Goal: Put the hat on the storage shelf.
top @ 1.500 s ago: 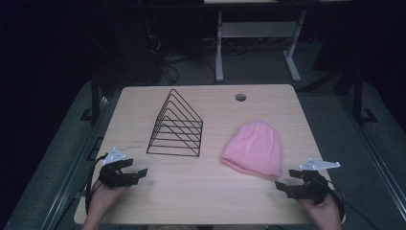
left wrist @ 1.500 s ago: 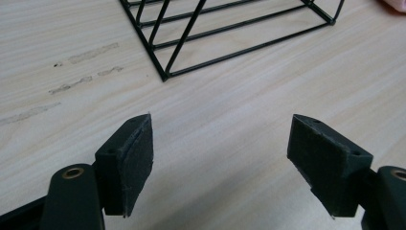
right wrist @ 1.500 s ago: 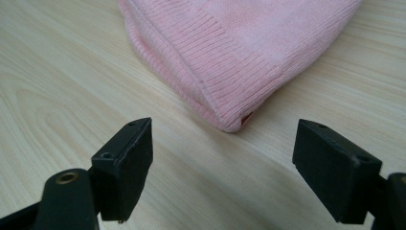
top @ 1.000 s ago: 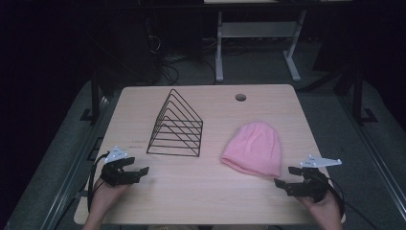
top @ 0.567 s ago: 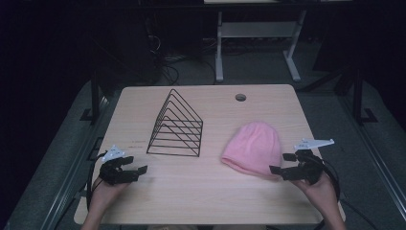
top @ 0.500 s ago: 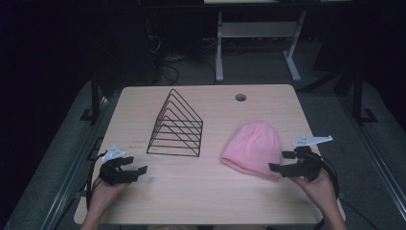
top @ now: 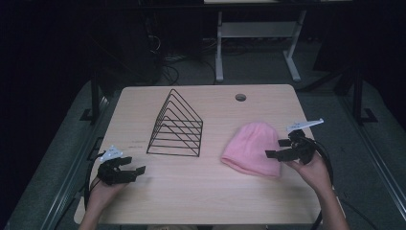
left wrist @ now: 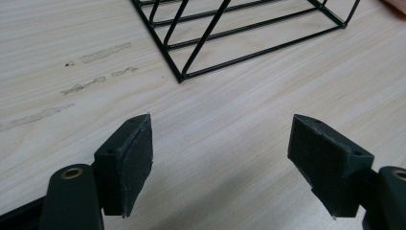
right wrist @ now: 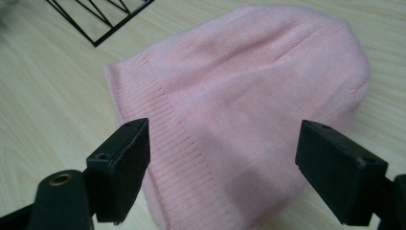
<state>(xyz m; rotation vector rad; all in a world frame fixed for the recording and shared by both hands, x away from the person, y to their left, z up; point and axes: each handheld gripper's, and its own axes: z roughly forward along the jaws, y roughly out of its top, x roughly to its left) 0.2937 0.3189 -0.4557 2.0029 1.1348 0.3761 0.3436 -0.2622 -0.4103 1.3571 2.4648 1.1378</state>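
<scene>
Two tools apart, one over the pink beanie

Two things sit on the pale wood tabletop (top: 201, 191): a black wire rack (top: 176, 125) at the centre of the high view and a pink knit beanie (top: 251, 147) just right of it, lying flat. The right tool (top: 276, 154) hovers over the beanie's right edge at the frame's right, its jaws spread wide with the ribbed brim between them in the right gripper view. The left tool (top: 135, 170) sits at the lower left, jaws likewise apart and holding nothing, pointing toward the rack's near corner, well apart from the beanie.
</scene>
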